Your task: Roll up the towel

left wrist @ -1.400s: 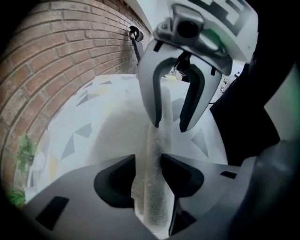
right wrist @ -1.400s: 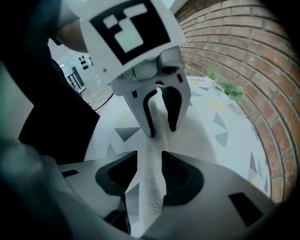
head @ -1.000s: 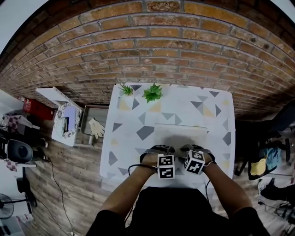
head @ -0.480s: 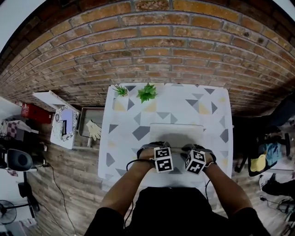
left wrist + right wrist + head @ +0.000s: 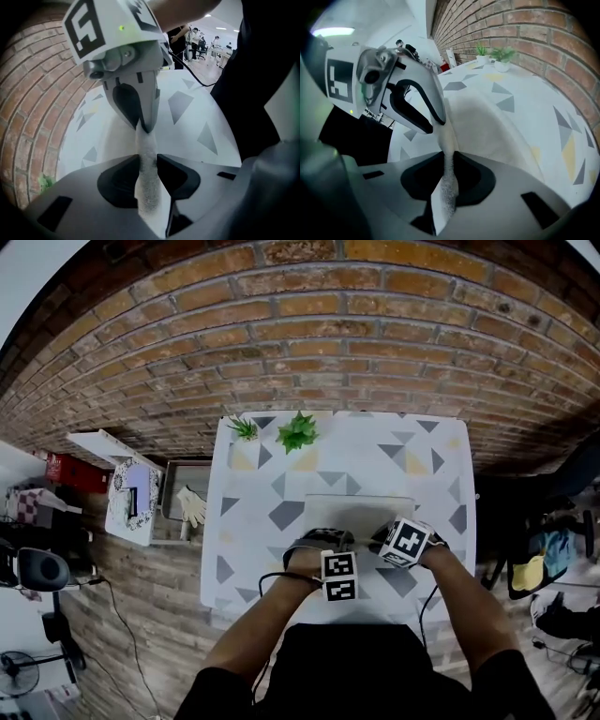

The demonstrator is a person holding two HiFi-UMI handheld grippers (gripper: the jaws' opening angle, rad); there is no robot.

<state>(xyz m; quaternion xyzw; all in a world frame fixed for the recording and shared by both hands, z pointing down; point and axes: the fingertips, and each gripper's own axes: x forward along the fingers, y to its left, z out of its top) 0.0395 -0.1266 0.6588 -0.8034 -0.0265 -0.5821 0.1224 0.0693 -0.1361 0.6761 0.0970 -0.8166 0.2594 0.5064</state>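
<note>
White terry towel [image 5: 361, 514] lies on the white surface with grey and yellow triangles [image 5: 251, 521], at its near middle. Left gripper [image 5: 149, 160]: jaws have just been opening slightly, yet still pinch a raised fold of the towel's near edge. Right gripper [image 5: 450, 161]: jaws have just been closing, clamped on the same edge, just to the right.

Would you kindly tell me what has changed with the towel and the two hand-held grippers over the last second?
Both closed on the near edge of the towel. The right hand-held gripper has just been closing on it, and it rolled and shifted slightly right. The left hand-held gripper closed, then eased a little wider, with the fabric still pinched. The rest of the towel stays flat, and the table and plants are unchanged.
</note>
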